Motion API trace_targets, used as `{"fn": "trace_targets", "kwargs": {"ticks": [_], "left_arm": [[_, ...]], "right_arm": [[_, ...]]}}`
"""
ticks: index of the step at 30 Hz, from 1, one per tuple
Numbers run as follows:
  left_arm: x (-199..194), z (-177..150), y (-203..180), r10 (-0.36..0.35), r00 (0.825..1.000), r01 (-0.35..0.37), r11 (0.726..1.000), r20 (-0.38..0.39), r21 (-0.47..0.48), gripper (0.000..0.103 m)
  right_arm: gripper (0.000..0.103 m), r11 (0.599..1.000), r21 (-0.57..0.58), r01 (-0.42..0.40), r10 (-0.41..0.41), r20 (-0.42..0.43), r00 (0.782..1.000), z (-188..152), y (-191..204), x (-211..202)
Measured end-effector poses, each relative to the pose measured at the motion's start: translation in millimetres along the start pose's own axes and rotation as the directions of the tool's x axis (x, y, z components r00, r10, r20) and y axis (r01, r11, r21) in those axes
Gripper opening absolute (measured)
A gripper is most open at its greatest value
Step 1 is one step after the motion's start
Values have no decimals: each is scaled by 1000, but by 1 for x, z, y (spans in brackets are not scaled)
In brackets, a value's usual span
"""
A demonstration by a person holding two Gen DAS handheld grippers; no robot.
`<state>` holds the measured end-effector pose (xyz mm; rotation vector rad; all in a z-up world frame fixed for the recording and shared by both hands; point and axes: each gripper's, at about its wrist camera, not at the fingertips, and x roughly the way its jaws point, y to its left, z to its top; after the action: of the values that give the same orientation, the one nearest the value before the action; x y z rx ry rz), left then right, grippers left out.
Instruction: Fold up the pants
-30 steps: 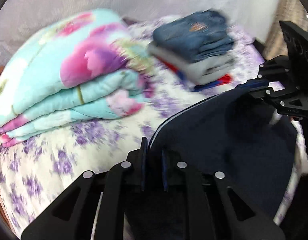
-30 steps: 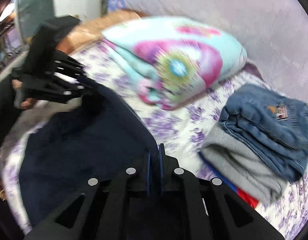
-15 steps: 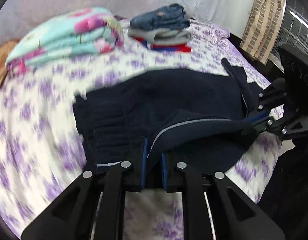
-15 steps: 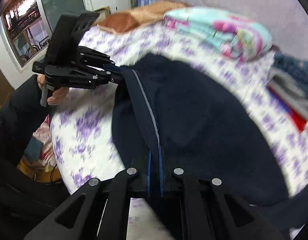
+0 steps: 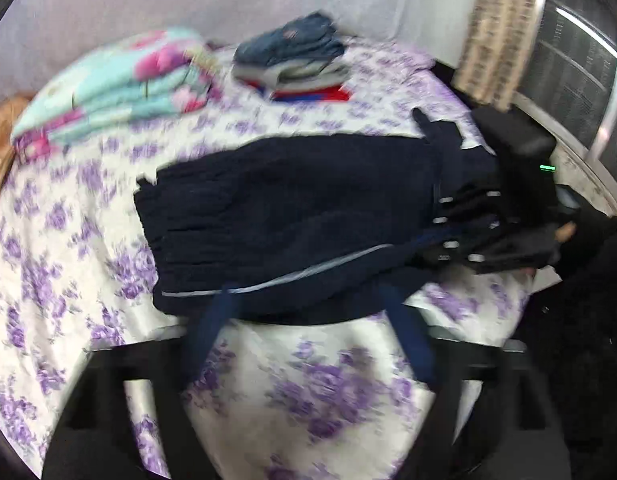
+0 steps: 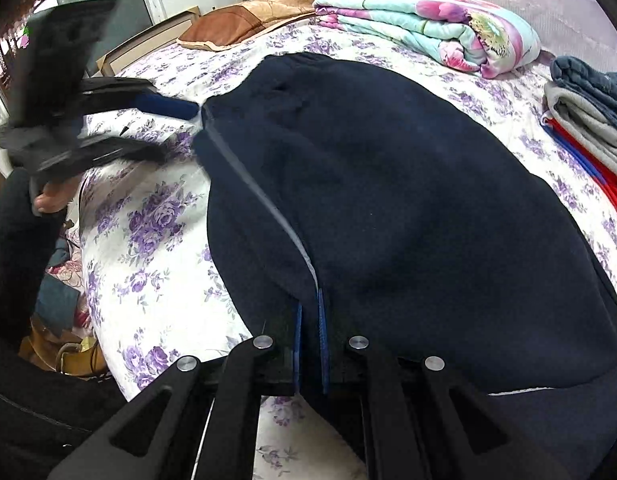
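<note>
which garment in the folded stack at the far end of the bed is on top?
The blue denim jeans top the folded stack. Under them lies a grey fleece garment, then red and blue fabric at the bottom, on the floral bedsheet.

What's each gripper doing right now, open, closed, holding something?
Left gripper: jaws opening, spread wide, nothing pressed between the pads.
Right gripper: shut on the edge of the navy pants.

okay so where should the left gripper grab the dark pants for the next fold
Probably the near edge of the pants, along the pale stripe. Come in low from the bed's near side: that edge lies flat and free. The left gripper is opening, nothing between its jaws; the right gripper pinches the other end.
</note>
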<state>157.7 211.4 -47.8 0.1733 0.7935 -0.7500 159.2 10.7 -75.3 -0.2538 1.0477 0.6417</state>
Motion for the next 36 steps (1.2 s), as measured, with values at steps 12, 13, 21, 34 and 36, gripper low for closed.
{"fn": "trace_targets", "kwargs": {"ticks": [12,13,21,34,36], "left_arm": [[49,37,-14,72,997,-79,882,-33,-464,36],[67,33,-13,92,991,-128,857,-95,-500,25],[94,9,-10,167,974,-226,787,-155,-574,14],[97,11,-20,226,959,-281,813,-170,-510,14],[97,12,-22,237,957,-289,816,-166,-501,14]], "right_arm": [[9,999,-29,15,-13,42,999,-11,7,-9],[10,999,-29,13,-12,39,999,-13,7,-8],[10,999,40,-37,33,82,996,-8,-2,-47],[41,950,312,-35,36,2,999,0,-76,-59],[69,904,403,144,-150,-16,989,-2,-132,-101]]}}
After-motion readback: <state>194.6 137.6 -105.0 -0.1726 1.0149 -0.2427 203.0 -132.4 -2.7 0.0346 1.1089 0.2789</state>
